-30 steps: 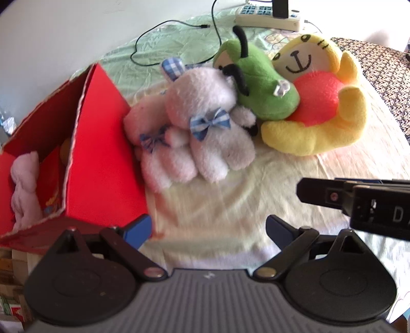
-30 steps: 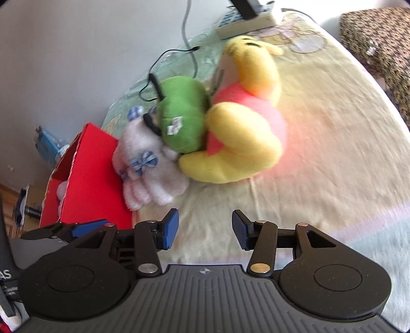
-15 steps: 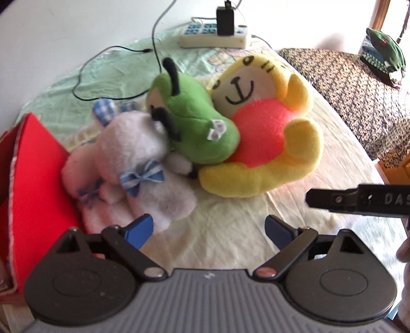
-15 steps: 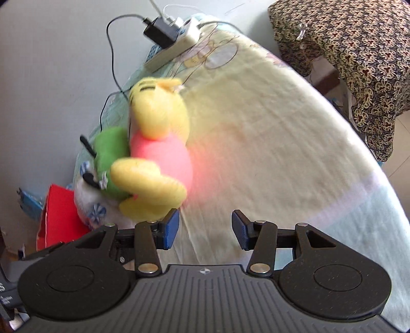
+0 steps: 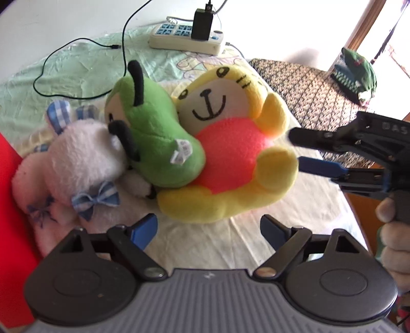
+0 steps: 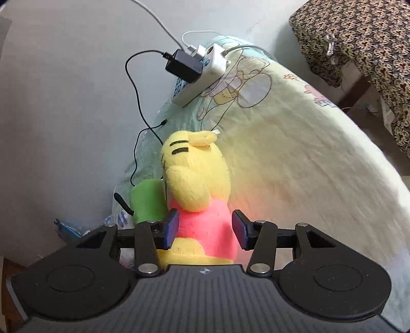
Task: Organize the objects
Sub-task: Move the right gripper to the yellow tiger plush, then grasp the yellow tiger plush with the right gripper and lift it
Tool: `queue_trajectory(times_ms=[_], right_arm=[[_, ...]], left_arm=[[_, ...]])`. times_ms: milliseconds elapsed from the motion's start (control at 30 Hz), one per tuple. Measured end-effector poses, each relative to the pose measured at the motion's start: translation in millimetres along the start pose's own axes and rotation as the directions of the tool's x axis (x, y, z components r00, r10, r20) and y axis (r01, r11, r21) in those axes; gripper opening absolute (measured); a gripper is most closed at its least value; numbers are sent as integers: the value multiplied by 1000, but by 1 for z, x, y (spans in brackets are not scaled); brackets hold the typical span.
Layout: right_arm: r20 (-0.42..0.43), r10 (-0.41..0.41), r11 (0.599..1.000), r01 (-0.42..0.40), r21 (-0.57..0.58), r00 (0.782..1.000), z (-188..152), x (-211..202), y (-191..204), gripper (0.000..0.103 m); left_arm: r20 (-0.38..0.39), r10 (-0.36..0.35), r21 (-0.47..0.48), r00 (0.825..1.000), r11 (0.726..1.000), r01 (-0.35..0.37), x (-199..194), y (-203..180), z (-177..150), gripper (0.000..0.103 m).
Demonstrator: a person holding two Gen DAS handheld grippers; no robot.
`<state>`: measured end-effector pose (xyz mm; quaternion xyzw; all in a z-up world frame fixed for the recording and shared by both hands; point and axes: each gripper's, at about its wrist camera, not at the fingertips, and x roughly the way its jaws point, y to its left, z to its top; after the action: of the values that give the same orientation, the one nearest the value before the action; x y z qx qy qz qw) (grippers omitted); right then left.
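Change: our right gripper (image 6: pixel 204 231), a second ago short of the toys, now straddles the yellow bear plush (image 6: pixel 197 189), jaws unclenched.
Bear: mid-bed, against the green plush (image 5: pixel 156 138).
Left gripper (image 5: pixel 208 231): released, waiting.
Meaning: we judge a grasp imminent.

White power strip (image 5: pixel 186 38) with black charger (image 5: pixel 202 23) — black cable (image 5: pixel 77 66), patterned cloth (image 5: pixel 302 84) beside bedsheet (image 5: pixel 77 74).

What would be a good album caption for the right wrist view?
Open right gripper straddles the yellow plush tiger on the bedsheet.
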<state>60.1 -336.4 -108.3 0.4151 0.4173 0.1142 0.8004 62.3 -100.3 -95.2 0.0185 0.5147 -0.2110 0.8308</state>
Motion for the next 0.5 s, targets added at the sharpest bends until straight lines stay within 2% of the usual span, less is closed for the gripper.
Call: queue_trajectory(times_ms=[133,167,233,400,500], right_arm=[[-29,11,999,-12,-35,1000,5,22,2,53],[-36,16,999,-17,-33,999,7,27,1,58],[-55,22,999,-23,-23,998,8,35,-2,60],[-69,57,998,-59,-19,996,6,32,-5,47],[-63,60,998,-61,-15,996,5,21,-7,45]], left_arm=[[-1,-37,-15,999,999,37,11,-2,2,92],[-1,-35,-16,999,999,35,14,-2,3,92],[5,-30,-5,1000,1000,30,16,-3,5,93],[5,-30,-5,1000,1000,30,24,-2,11,94],[0,-36,-1,999,999,36,26,-2,11,94]])
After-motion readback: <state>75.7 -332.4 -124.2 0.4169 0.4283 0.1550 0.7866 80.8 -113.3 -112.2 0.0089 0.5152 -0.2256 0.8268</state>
